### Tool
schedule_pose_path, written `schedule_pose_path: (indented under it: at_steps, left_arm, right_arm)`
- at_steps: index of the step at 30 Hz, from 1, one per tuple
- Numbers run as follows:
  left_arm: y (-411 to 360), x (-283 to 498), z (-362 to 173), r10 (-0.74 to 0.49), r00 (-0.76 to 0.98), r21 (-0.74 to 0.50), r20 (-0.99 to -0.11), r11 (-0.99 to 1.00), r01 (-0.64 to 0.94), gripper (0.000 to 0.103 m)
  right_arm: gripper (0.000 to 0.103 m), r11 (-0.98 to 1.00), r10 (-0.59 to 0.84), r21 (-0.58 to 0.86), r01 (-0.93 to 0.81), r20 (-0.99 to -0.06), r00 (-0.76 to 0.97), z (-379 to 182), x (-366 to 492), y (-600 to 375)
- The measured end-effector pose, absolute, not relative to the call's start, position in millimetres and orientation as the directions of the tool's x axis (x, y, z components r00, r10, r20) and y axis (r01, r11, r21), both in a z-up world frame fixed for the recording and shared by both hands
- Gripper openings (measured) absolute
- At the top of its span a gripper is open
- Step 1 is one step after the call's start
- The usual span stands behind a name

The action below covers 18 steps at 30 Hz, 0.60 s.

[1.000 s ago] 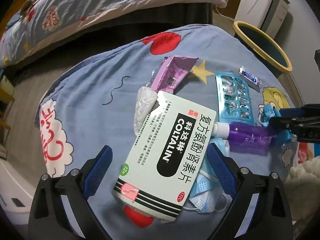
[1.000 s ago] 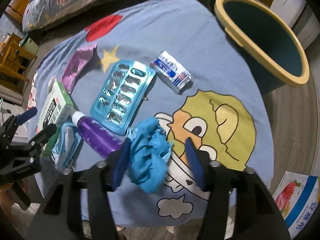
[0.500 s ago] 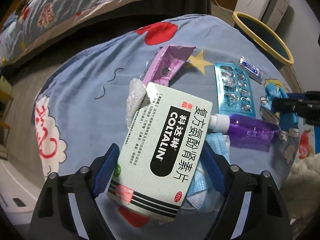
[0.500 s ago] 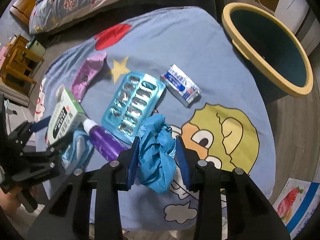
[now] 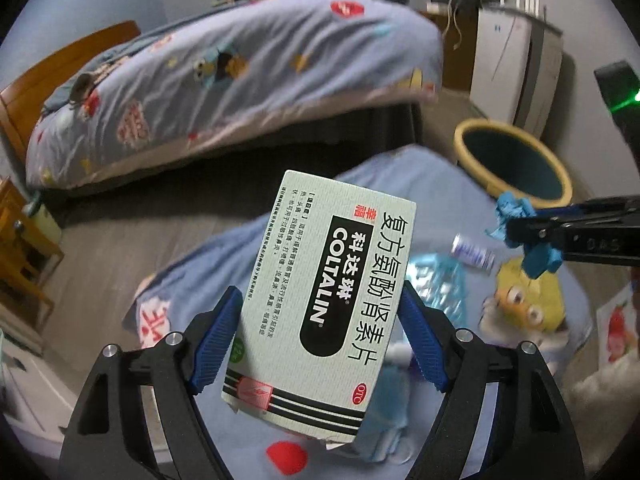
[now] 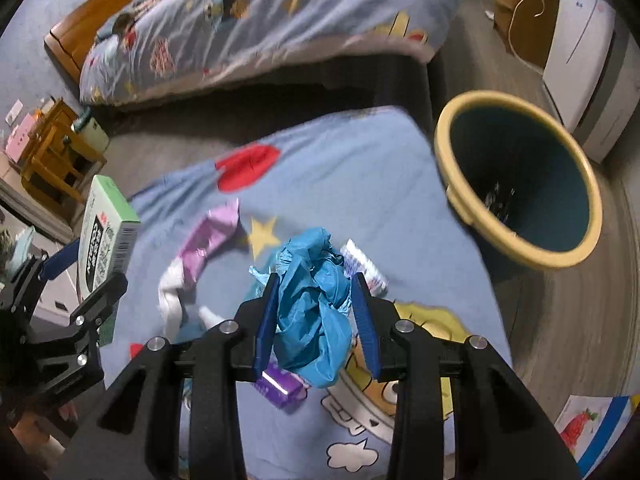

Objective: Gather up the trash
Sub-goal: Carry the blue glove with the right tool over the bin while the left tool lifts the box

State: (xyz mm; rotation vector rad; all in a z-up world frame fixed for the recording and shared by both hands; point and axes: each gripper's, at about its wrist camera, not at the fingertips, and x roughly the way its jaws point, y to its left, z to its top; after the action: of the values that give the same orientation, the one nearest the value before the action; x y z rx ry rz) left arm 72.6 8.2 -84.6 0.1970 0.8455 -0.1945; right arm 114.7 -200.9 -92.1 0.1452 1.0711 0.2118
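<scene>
My left gripper is shut on a pale green Coltalin medicine box and holds it up above the blue cartoon cloth. The box also shows at the left of the right wrist view. My right gripper is shut on a crumpled blue glove, lifted off the cloth; the glove also shows in the left wrist view. A dark bin with a yellow rim stands to the right of the cloth, also in the left wrist view.
On the cloth lie a purple wrapper, white tissue, a purple bottle, a small blue-white packet and a blister pack. A bed stands behind, a wooden stand at left.
Both grippers have closed and lifted: the left raised the medicine box off the cloth, the right raised the blue glove. Both views now look further up toward the bed and bin.
</scene>
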Motion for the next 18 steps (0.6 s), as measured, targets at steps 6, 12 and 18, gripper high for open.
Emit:
schedule_pose_path:
  at_steps: [6, 12, 18]
  left_arm:
    - [-1.8, 73.1, -64.0, -0.115, 0.688, 0.088, -0.716, 0.964, 0.252, 0.078]
    - [-15.9, 80.8, -54.9, -0.127, 0.705, 0.091, -0.698, 0.961, 0.263, 0.078]
    - [-29.8, 88.9, -53.9, -0.129, 0.713, 0.113, -0.689, 0.953, 0.282, 0.078]
  right_arm:
    - [0.035, 0.968, 0.244, 0.24, -0.078, -0.814, 0.528, -64.9, 126.3, -225.6]
    - [0.035, 0.961, 0.257, 0.267, -0.067, -0.781, 0.569, -43.8, 135.5, -252.6]
    - [0.035, 0.972, 0.212, 0.229, -0.057, -0.745, 0.632, -15.6, 151.2, -291.6]
